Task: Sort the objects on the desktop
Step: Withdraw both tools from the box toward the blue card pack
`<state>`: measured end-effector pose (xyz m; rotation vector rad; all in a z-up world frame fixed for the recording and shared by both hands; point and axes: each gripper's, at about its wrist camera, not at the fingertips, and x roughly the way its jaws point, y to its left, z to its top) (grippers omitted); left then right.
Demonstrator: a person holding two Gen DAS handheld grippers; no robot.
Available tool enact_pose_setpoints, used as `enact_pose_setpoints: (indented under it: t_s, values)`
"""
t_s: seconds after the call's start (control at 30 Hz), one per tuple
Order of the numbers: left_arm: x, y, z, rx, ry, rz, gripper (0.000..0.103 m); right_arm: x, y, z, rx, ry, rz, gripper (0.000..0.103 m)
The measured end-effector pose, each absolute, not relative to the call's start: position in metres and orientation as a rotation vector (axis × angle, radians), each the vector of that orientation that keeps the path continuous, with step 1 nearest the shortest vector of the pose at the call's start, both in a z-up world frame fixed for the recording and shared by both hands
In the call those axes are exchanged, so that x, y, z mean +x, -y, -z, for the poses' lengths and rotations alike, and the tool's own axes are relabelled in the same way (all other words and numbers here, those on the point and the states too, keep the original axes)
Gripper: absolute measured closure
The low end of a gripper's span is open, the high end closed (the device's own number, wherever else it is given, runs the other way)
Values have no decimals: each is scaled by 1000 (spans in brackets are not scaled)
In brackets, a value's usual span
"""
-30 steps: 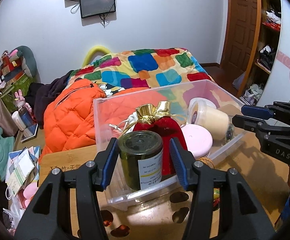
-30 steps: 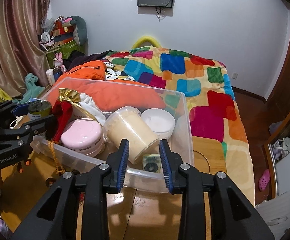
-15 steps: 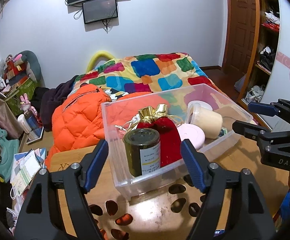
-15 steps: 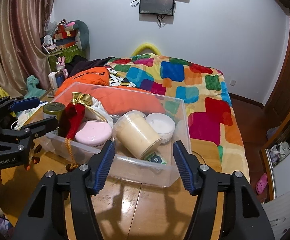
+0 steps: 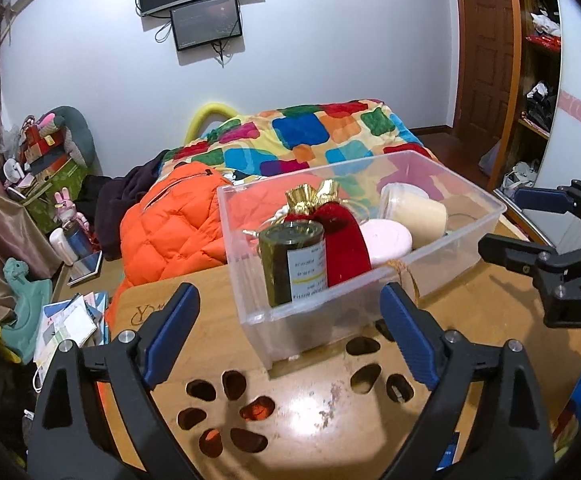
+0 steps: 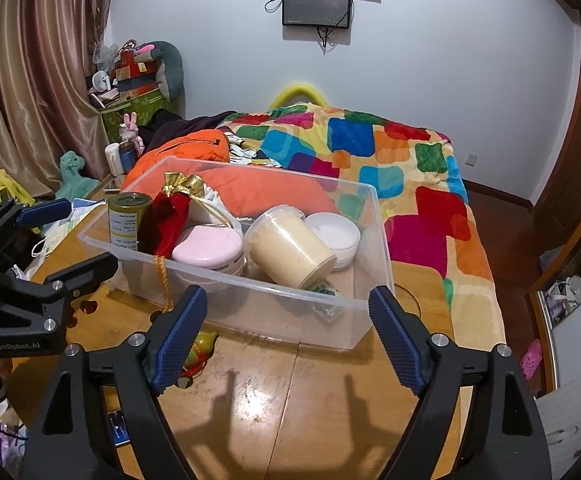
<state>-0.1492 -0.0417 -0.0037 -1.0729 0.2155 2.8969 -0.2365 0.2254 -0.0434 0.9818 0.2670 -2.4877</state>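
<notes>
A clear plastic bin stands on the wooden table. Inside it a dark green jar stands upright beside a red velvet pouch with a gold top. A pink tin, a tilted cream container and a white tub also lie in it. My left gripper and right gripper hang just before the bin's near walls. Both are opening, with nothing pressed between the pads.
A gold cord hangs over the bin's wall to a small yellow and red ornament on the table. The tabletop has oval cut-outs. Behind are an orange jacket and a bed with a patchwork quilt.
The left jaws have spread away from the green jar and the right jaws from the cream container. Both grippers have drawn back from the bin, and both objects stay inside it.
</notes>
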Motion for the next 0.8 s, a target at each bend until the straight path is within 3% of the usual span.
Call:
enact_pose_setpoints:
  t_s: [0.8]
  values:
    - [-91, 9, 47, -1157, -210, -2749, 12, -202, -239, 58, 1010, -201, 2453, 22]
